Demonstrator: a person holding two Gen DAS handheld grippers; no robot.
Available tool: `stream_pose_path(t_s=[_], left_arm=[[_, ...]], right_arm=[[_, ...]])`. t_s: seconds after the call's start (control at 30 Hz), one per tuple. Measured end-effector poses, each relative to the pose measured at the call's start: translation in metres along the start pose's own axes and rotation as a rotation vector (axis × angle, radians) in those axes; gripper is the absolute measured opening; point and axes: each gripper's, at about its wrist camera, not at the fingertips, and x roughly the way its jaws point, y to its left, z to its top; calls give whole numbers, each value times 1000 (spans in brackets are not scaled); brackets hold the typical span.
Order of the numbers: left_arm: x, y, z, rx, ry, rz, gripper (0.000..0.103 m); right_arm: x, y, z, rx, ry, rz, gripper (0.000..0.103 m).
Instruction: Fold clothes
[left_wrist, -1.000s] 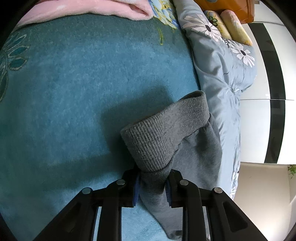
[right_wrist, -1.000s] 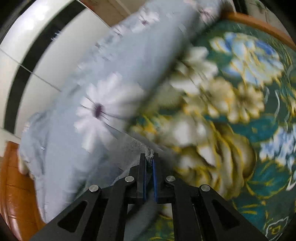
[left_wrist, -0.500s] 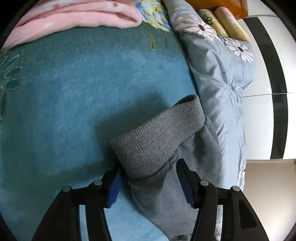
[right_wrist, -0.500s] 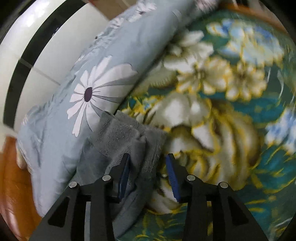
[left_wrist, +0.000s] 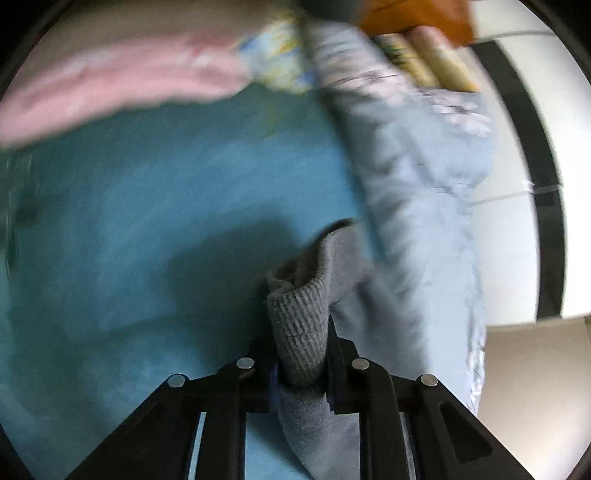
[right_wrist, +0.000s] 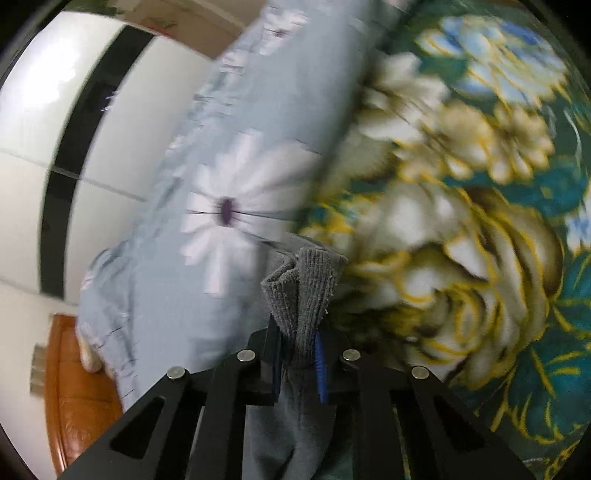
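left gripper (left_wrist: 301, 363) closing on grey ribbed cuff (left_wrist: 299, 317) | right gripper (right_wrist: 299, 354) closing on other cuff (right_wrist: 304, 291) | garment lying at teal blanket (left_wrist: 147, 221) edge beside blue quilt (left_wrist: 424, 184) | risk: shallow bunched bites slipping while lifting, folding going crooked

Both tongs, left (left_wrist: 301, 365) and right (right_wrist: 299, 363), after gaping wide, now closing again on the bunched grey ribbed hem (left_wrist: 299, 325).
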Motion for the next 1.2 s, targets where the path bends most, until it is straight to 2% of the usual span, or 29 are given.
stream_pose_path(t_s=[0.1, 0.23, 0.3, 0.37, 0.47, 0.53, 0.6, 0.7, 0.77, 0.87, 0.9, 0.93, 0.97, 1.03, 1.2], left_arm=[[-28, -30, 6, 55, -1, -101, 19], [-40, -50, 27, 128, -6, -147, 19], [-54, -24, 10, 150, 2, -105, 19], [-62, 13, -10, 146, 28, -42, 19], [-42, 60, -30, 69, 94, 89, 19], [-42, 76, -42, 29, 91, 97, 19], [-46, 76, -46, 26, 84, 93, 19], [-51, 65, -47, 50, 80, 95, 22], [-38, 56, -36, 65, 83, 112, 23], [-27, 51, -24, 53, 91, 116, 27], [-27, 52, -23, 45, 97, 120, 36], [-32, 55, -26, 35, 111, 136, 52], [-37, 59, -29, 24, 126, 153, 58], [-48, 66, -34, 10, 131, 151, 59], [-86, 81, -42, -11, 95, 87, 60]], right_arm=[[-31, 19, 5, -81, -19, 88, 14], [-79, 19, -1, -130, -53, 180, 14], [-91, -1, -13, -132, -50, 178, 14], [-84, -34, -28, -98, -1, 105, 14], [-64, -88, -54, 51, 64, 5, 14], [-62, -97, -64, 95, 58, -4, 15], [-64, -97, -69, 111, 46, 0, 15], [-78, -54, -66, -38, 30, -14, 15], [-87, -22, -69, -151, 21, -23, 15], [-104, 30, -91, -293, 13, 36, 15], [-109, 46, -101, -336, 12, 60, 15], [-112, 60, -110, -374, 14, 83, 15], [-112, 73, -120, -405, 20, 105, 15], [-109, 101, -144, -461, 57, 162, 15], [-84, 155, -209, -546, 153, 226, 15]])
